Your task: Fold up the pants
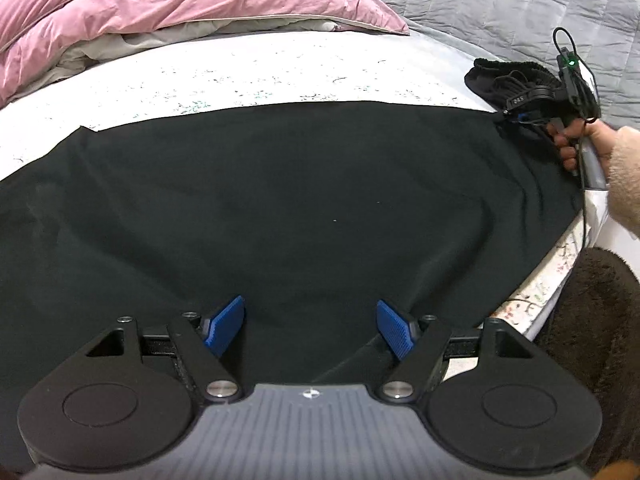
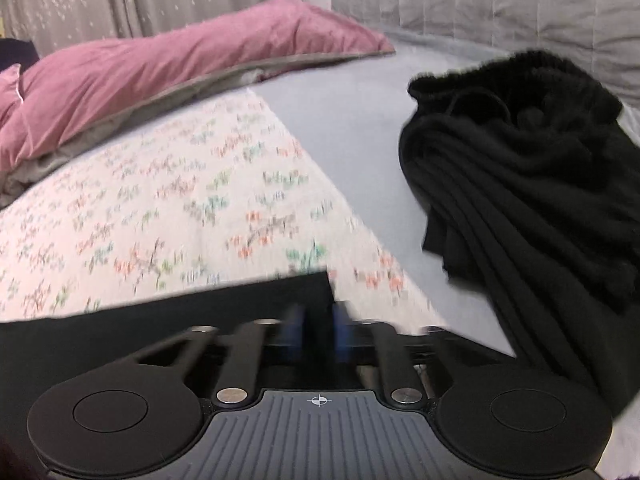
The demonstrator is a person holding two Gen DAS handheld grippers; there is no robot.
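Note:
The black pants [image 1: 280,208] lie spread flat across the bed. My left gripper [image 1: 310,326] is open above their near edge, its blue pads apart, holding nothing. My right gripper [image 2: 318,330] is shut on a corner of the pants [image 2: 240,304], blurred by motion. In the left wrist view the right gripper [image 1: 516,114] sits at the far right corner of the pants, held by a hand. The bunched waistband end [image 2: 520,184] with its drawstring lies crumpled to the right.
A pink duvet [image 1: 160,4] is piled at the back of the bed. A floral sheet [image 2: 160,200] covers the mattress. A grey quilted headboard [image 1: 520,8] stands at the back right. A dark brown rug [image 1: 592,320] lies below the bed edge.

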